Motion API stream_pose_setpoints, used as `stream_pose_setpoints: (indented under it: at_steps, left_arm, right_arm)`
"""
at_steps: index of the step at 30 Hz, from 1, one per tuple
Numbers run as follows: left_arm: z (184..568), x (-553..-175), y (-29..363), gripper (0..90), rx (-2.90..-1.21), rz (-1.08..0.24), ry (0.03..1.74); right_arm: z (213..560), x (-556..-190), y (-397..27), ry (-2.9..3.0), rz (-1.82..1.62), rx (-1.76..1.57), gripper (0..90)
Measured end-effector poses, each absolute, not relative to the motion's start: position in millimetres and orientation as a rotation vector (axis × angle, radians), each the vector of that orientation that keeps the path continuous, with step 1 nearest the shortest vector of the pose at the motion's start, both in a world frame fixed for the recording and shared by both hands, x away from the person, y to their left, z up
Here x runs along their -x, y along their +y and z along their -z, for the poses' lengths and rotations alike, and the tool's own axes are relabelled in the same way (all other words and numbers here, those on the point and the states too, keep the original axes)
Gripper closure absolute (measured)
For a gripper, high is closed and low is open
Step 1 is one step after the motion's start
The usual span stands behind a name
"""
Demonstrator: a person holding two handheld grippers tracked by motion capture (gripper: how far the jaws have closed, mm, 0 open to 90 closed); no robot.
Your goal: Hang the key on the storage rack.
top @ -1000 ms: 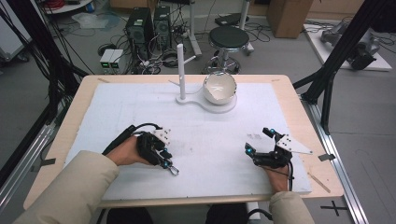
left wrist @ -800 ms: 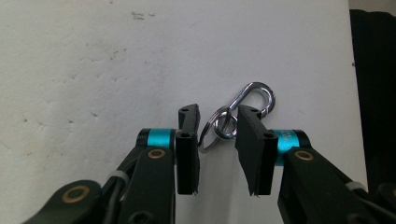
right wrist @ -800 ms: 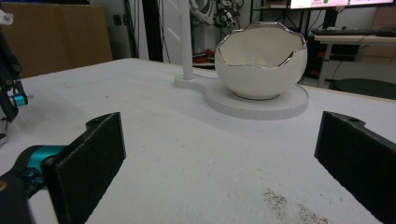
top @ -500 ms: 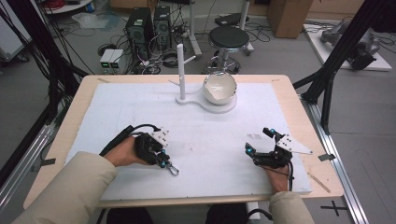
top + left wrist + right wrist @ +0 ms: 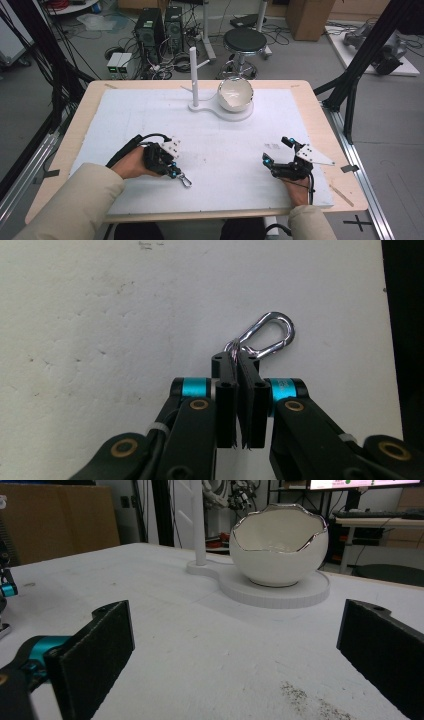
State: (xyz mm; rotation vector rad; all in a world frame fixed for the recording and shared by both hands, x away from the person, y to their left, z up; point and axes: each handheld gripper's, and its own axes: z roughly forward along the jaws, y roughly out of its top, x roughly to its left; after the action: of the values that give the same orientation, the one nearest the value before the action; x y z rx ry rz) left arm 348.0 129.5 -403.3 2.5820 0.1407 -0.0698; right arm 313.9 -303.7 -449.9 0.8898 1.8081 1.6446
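A silver carabiner lies on the white mat near the front left. My left gripper is low over the mat, and its jaws have just been closing. They now pinch the small ring at the carabiner's near end, while the hook sticks out beyond the tips. My right gripper rests at the front right with its jaws wide apart and nothing between them. It faces a white bowl with a silver jagged rim.
The bowl sits on a white round base joined to an upright white post with a side peg, at the back centre. A white mat covers most of the wooden table. Dark specks dot the mat near the right gripper.
The left jaws have drawn together on the carabiner's ring. Neither hand has moved, and the right gripper stays wide open.
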Motion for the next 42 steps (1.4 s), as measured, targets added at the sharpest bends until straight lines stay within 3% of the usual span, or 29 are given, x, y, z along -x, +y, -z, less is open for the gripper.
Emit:
stream_pose_setpoints:
  at_steps: [10, 27, 42]
  left_arm:
    - [399.0, -349.6, 134.7, 88.1, -2.569, 0.016, 0.184]
    - [363.4, -363.9, 166.9, 88.3, -2.312, -0.066, 0.439]
    - [306.6, -382.2, 158.3, 88.3, -2.194, -0.133, 0.486]
  right_arm:
    - [450.0, -314.2, -303.9, 1.807, -1.643, -0.887, 0.8]
    - [449.8, -314.7, -304.3, 1.805, -1.647, -0.886, 0.8]
    - [449.9, -313.9, -303.6, 1.809, -1.642, -0.887, 0.8]
